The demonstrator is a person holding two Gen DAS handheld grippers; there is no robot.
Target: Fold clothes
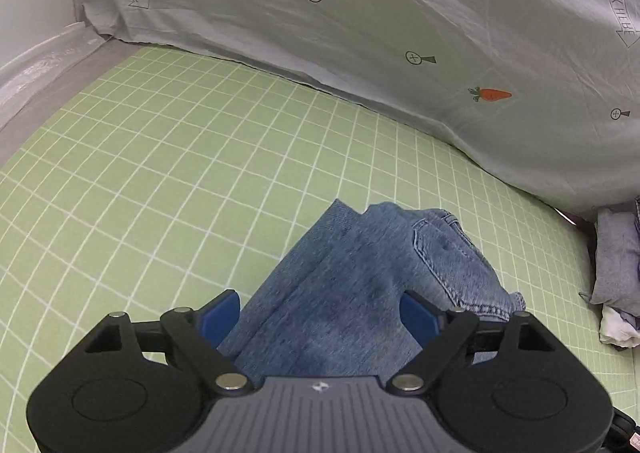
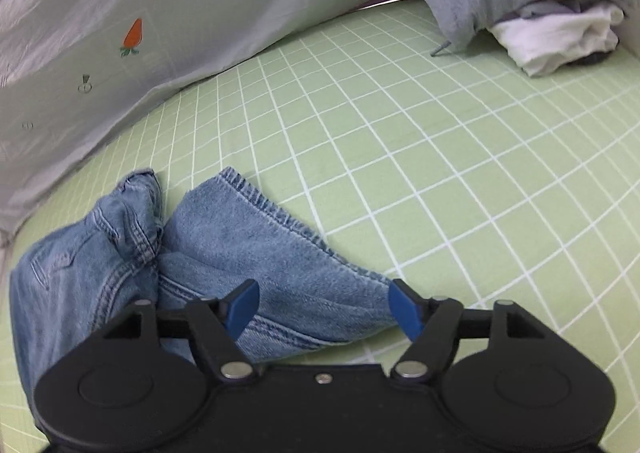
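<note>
left wrist: jeans [image 1: 352, 285] between spread fingers [image 1: 222, 317].

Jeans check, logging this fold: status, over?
Left gripper open, right gripper open. Jeans released, folded on green sheet. Path clear.

green bedsheet [image 1: 160, 157] with white grid lines, pale grey duvet [image 1: 360, 13] printed with carrots and arrows bunched along the sheet's far edge, white wall [image 1: 24, 13] at duvet's left end, flat even light
</note>
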